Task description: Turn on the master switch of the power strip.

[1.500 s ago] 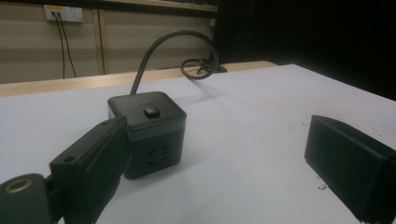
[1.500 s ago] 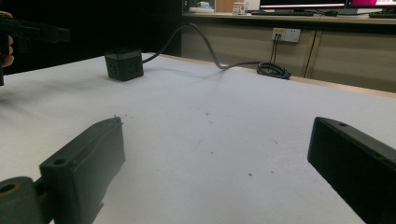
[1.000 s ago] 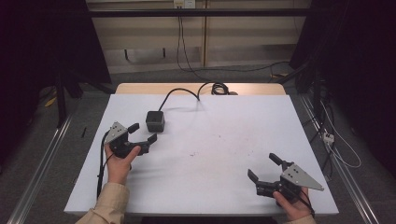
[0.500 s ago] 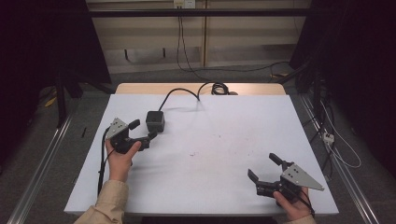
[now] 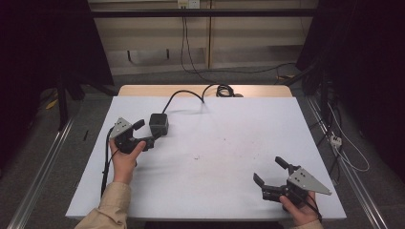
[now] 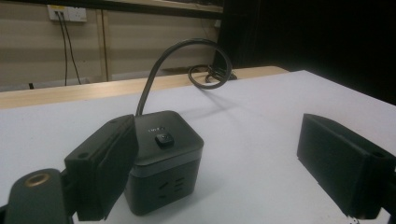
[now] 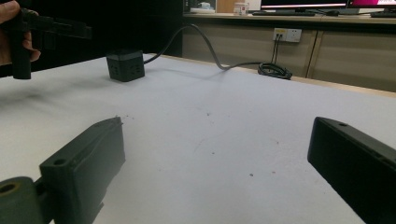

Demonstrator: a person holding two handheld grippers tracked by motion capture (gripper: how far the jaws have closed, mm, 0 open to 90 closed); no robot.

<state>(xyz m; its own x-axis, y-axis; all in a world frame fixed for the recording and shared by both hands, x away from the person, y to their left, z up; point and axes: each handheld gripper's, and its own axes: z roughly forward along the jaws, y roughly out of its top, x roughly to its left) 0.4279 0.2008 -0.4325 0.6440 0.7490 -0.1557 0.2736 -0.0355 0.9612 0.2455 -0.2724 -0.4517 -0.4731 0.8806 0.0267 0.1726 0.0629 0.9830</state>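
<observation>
the black power cube [image 5: 158, 124] sits on the white counter [image 5: 229, 157] just ahead of the left tool [image 5: 143, 135], partly between its open, empty jaws. the right tool [image 5: 270, 172], also open and empty, rests well apart.

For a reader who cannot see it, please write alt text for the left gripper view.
A black cube power strip sits on the white table, just ahead of the open left gripper; one jaw stands close beside the cube. Its black cable arches back to a coil near the table's far edge.
</observation>
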